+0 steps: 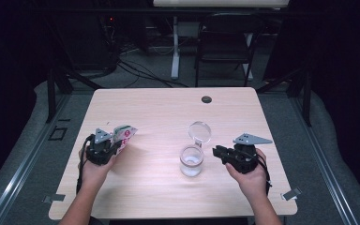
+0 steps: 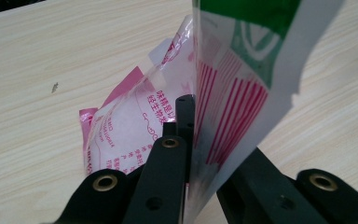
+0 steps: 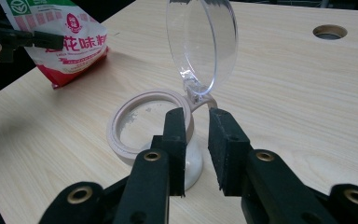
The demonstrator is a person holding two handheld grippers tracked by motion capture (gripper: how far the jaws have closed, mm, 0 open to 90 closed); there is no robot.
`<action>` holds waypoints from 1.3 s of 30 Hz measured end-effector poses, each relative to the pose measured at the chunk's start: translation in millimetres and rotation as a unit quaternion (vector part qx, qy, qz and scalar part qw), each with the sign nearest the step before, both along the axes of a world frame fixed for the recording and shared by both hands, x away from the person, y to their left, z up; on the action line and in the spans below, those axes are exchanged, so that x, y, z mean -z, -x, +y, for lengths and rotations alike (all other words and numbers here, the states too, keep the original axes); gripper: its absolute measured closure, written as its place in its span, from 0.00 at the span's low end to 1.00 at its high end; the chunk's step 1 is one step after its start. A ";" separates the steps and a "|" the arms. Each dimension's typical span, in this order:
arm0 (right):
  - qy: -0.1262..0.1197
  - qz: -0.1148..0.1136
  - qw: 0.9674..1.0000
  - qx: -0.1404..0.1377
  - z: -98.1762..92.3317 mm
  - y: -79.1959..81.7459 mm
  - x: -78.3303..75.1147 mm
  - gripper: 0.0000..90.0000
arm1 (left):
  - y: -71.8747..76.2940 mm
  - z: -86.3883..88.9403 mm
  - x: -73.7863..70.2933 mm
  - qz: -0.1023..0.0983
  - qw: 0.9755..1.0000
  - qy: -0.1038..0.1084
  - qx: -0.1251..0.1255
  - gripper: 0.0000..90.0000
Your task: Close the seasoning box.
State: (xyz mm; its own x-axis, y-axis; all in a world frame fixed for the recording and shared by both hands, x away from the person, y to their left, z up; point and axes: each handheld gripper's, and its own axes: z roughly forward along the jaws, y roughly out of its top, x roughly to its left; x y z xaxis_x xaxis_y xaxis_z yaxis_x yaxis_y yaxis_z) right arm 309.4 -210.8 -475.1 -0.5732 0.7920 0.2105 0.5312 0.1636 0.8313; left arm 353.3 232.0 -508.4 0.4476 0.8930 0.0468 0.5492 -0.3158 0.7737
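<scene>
My left gripper [image 1: 116, 143] [image 2: 191, 108] is shut on the edge of a plastic snack bag [image 1: 124, 134] [image 2: 235, 88], white with red stripes and a green top, and holds it tilted above the left part of the wooden table [image 1: 159, 108]. A clear jar [image 1: 191, 161] [image 3: 121, 114] stands right of centre, its round flip lid [image 1: 200, 131] [image 3: 203, 44] swung up and back. My right gripper [image 1: 218, 152] [image 3: 196, 114] is low, just right of the jar, jaws a narrow gap apart with nothing between them. The bag [image 3: 70, 44] also hangs in the far left of the right gripper view.
A dark cable hole [image 1: 206, 99] [image 3: 329, 31] sits near the table's far edge. A black chair [image 1: 225, 42] and a white desk leg [image 1: 174, 51] stand beyond the table, on a floor with loose cables. Metal rails run along both sides of the table.
</scene>
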 end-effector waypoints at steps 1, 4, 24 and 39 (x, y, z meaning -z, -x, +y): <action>0.002 0.000 1.000 -0.001 -0.2 -0.3 -0.1 0.85 | 0.3 0.9 -0.6 -0.002 1.000 -0.002 0.001 1.00; 0.000 0.000 1.000 0.000 0.5 -1.1 0.4 0.84 | 0.7 4.4 -1.9 -0.003 1.000 0.004 -0.001 1.00; -0.006 0.007 1.000 0.001 0.9 -4.5 3.6 0.82 | -12.8 32.5 -32.2 -0.023 0.999 0.008 -0.028 1.00; -0.009 0.007 1.000 0.002 -1.7 -5.1 3.3 0.81 | -19.9 39.2 -62.3 -0.038 0.999 0.003 -0.030 1.00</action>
